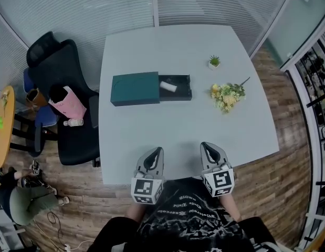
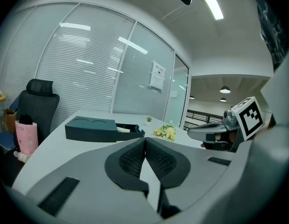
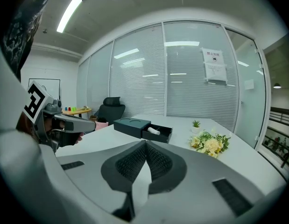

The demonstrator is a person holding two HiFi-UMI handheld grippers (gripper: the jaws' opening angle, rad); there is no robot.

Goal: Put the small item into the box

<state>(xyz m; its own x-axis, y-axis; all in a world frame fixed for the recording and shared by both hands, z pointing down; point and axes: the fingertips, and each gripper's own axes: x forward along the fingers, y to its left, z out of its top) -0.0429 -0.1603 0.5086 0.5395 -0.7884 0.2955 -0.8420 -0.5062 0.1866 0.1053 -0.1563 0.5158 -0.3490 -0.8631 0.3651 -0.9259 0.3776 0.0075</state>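
Two grippers sit low in the head view over the near edge of the desk (image 1: 167, 125): the left hand-held gripper (image 1: 156, 154) and the right hand-held gripper (image 1: 207, 148). Both point away from the person, jaws together with nothing between them. Well apart from them, mid-desk, lies the dark green box (image 1: 135, 88), its long axis running left to right, with its drawer (image 1: 182, 93) pulled out at the right end. The small item (image 1: 168, 86), white and elongated, lies inside the drawer just beside the box's sleeve. Its long axis runs roughly along the box, slanting a little toward the near right; what it is stays too small to tell. Right of the box are flowers (image 1: 227, 95) and, farther back, a potted plant (image 1: 214, 62). A black chair (image 1: 62, 83) holding a pink bag (image 1: 69, 104) stands left of the desk.

In the left gripper view the ribbed pads meet at the tips, empty. The gripper's body hides the near desk. Beyond it the box (image 2: 90, 129) shows side-on, and only a pale sliver of the item (image 2: 123, 129) clears the drawer wall.

In the right gripper view the pads are likewise pressed together on nothing. The drawer opens toward the camera, and the item (image 3: 153, 130) lies along its floor, its far end cut off by the sleeve
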